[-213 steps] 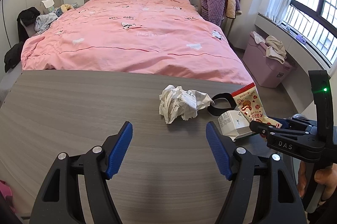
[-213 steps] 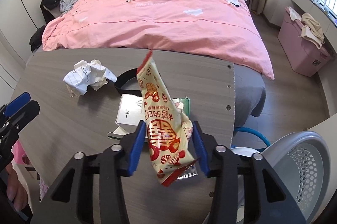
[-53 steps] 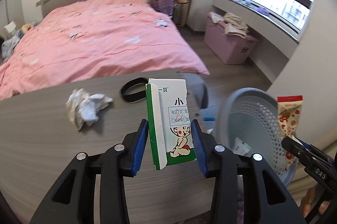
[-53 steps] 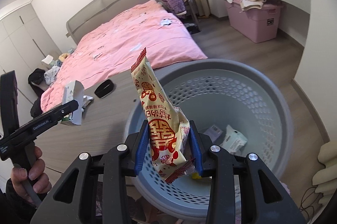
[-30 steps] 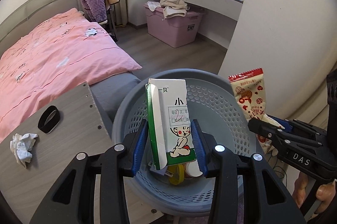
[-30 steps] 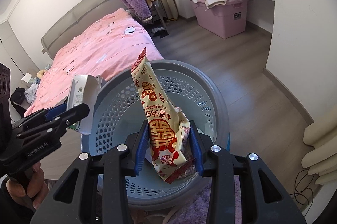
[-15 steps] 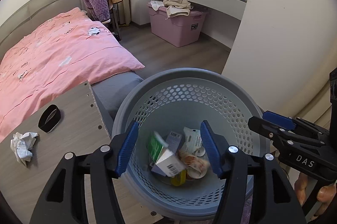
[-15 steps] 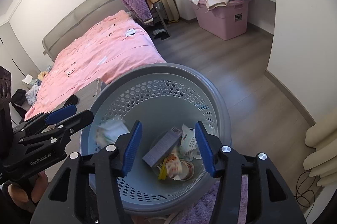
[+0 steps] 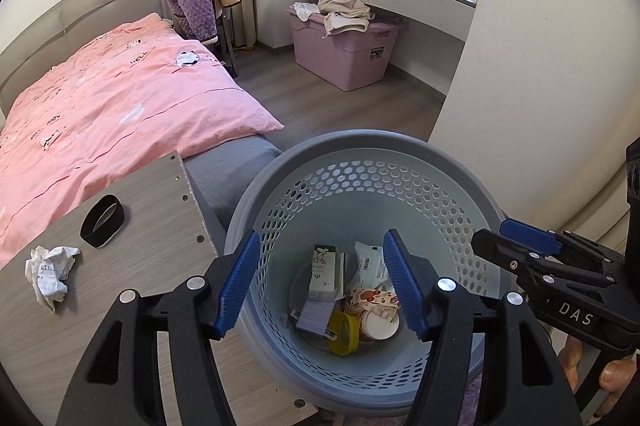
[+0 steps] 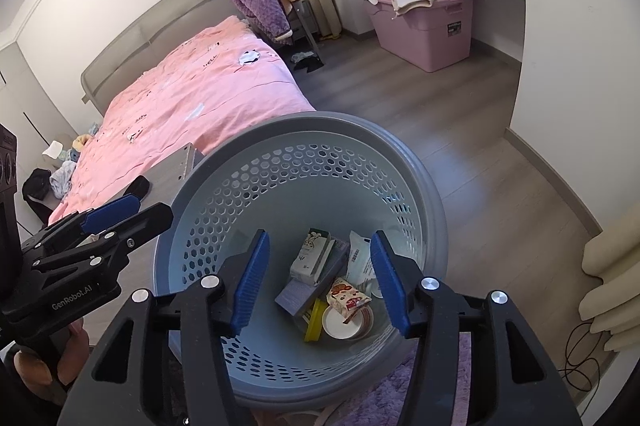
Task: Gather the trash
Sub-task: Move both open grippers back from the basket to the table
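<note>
Now both tools hang over the round grey perforated plastic bin (image 9: 368,185). Left hand-held gripper (image 9: 324,286), blue pads, jaws opening, nothing between them; its side reads "GenRobot.AI" in the right view. Right hand-held gripper (image 10: 318,276), marked "DAS", likewise opening and empty. In the bin: green-and-white milk carton (image 9: 325,268), red-and-cream snack wrapper (image 10: 347,296), yellow lid (image 9: 343,332), white cup (image 9: 379,326). On the grey wood-grain counter (image 9: 152,226): crumpled white paper ball (image 9: 50,268) with illegible writing, black band (image 9: 102,221). Pink duvet (image 9: 120,105) reads "HELL".
</note>
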Available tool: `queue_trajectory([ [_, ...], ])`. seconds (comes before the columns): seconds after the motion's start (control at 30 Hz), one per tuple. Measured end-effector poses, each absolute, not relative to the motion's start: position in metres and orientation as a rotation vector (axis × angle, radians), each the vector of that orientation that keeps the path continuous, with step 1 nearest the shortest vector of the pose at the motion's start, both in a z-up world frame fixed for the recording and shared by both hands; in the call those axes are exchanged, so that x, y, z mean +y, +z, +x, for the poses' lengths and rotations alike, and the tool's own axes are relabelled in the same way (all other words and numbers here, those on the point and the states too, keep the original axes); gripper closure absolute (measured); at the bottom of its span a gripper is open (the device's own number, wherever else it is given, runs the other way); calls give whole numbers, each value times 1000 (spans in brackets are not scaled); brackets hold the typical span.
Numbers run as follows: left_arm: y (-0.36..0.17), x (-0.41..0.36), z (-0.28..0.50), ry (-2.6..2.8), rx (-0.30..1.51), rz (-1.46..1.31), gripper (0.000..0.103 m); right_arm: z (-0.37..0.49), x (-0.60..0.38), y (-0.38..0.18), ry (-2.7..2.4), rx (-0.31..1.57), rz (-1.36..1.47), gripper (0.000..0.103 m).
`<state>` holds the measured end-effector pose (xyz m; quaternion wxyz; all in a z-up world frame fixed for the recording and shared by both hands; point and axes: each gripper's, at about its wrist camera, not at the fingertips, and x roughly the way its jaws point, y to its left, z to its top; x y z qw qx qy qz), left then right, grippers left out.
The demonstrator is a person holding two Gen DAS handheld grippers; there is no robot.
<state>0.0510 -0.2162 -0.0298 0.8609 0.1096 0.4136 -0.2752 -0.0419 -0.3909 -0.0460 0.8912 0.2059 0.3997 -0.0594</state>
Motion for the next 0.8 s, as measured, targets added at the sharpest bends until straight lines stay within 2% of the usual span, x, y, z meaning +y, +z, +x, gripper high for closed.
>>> queue_trajectory([
  [0.23,-29,-212,50,-567,860,226,38,-40,-386,-45,-122,827,421,47],
  [0.37,-29,-206,50,-554,858,215,34,-38,-382,-44,-118,824,416,41],
  [0.47,-29,-200,52,-542,860,205,34,-36,-376,-43,-109,826,408,41],
  [0.63,-29,-177,56,-497,863,179,31,-31,-362,-42,-84,830,399,35],
  [0.8,-31,-144,64,-421,871,145,31,-21,-342,-40,-48,843,371,34],
])
